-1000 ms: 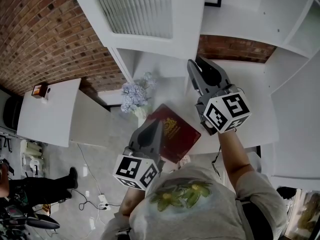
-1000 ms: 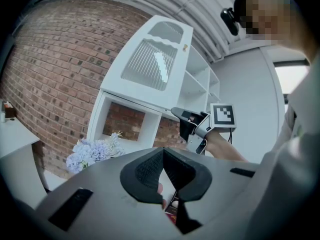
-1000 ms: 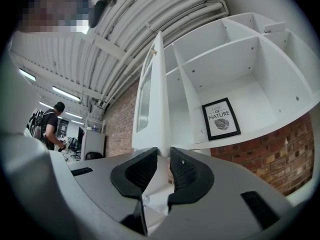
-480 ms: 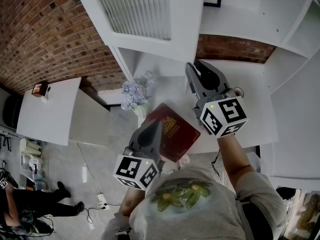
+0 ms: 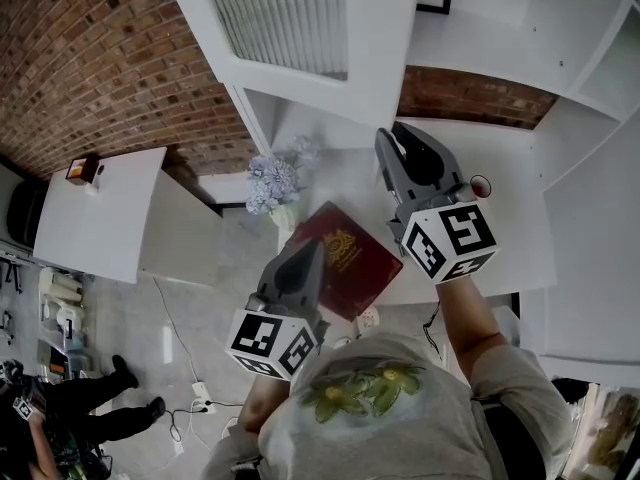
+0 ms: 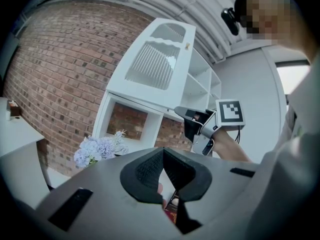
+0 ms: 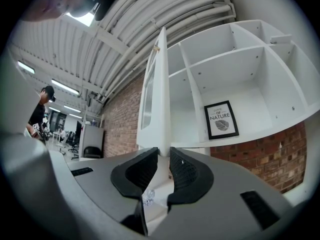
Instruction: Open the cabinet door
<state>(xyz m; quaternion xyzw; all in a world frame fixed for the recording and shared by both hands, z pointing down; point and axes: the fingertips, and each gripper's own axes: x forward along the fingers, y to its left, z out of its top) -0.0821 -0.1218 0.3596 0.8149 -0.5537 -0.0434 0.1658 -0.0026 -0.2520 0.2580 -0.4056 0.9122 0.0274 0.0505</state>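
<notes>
— Where is the door (image 5: 300,23)?

— At 12 o'clock in the head view, swung wide out from the shelves (image 5: 500,58), with its slatted panel facing the camera.

— And the right gripper (image 5: 390,133)?

— At about 1 o'clock from the centre, with its tips up against the door's lower corner. In its own view the jaws stand narrow, and the door's thin edge sits in the gap at the tips.

— What lies past it?

— Open white compartments, with a framed print (image 7: 220,119) at 3 o'clock of the door edge and brick below it.

— What about the left gripper (image 5: 308,246)?

— It is low, near 6 o'clock, well apart from the door. Its jaws meet at the tips and have nothing between them.

— Is there anything under it?

— A red book (image 5: 350,263) lies just at its 2 o'clock, on the white ledge. Pale blue flowers (image 5: 275,181) stand at the book's 10 o'clock.

— Is anyone else about?

— A person (image 5: 70,418) is on the floor at 8 o'clock, beyond a white table (image 5: 95,223).
</notes>
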